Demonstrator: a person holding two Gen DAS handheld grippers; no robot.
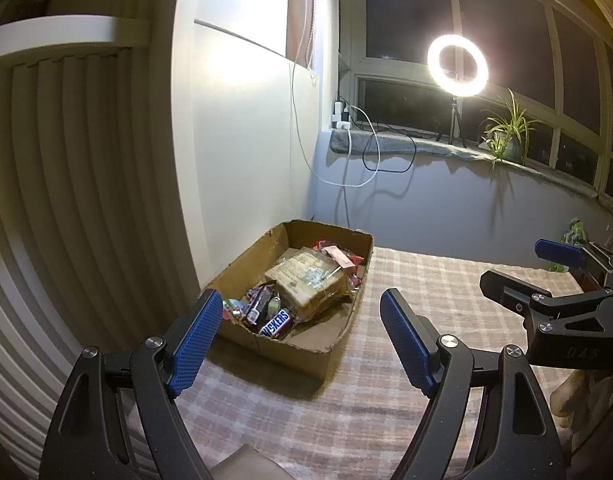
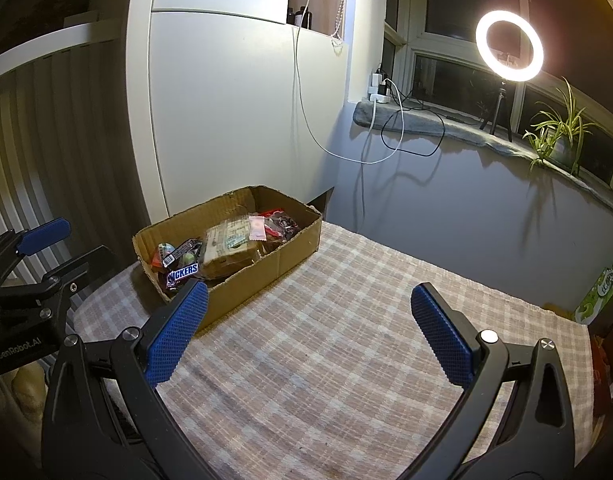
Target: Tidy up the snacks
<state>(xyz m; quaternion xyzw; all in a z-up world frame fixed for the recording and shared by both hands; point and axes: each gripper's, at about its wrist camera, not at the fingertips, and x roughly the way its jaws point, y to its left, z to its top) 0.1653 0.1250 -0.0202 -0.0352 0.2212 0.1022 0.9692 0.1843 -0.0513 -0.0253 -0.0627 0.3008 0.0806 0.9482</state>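
A shallow cardboard box [image 1: 282, 346] stands at the table's far left corner and holds several snacks: a Snickers bar [image 1: 276, 323], a large tan clear-wrapped pack [image 1: 306, 278] and red wrappers [image 1: 352, 260]. The box also shows in the right wrist view [image 2: 266, 268], with the Snickers bar [image 2: 182, 274] at its near end. My left gripper [image 1: 302, 338] is open and empty, hovering just in front of the box. My right gripper [image 2: 308, 330] is open and empty above the checked tablecloth [image 2: 326, 360], to the right of the box.
A green snack bag [image 2: 602, 292] sits at the table's right edge. White cabinet panels [image 1: 242, 140] stand behind the box. A window sill carries a ring light [image 1: 457, 66], a potted plant [image 1: 506, 136] and hanging cables [image 1: 362, 152].
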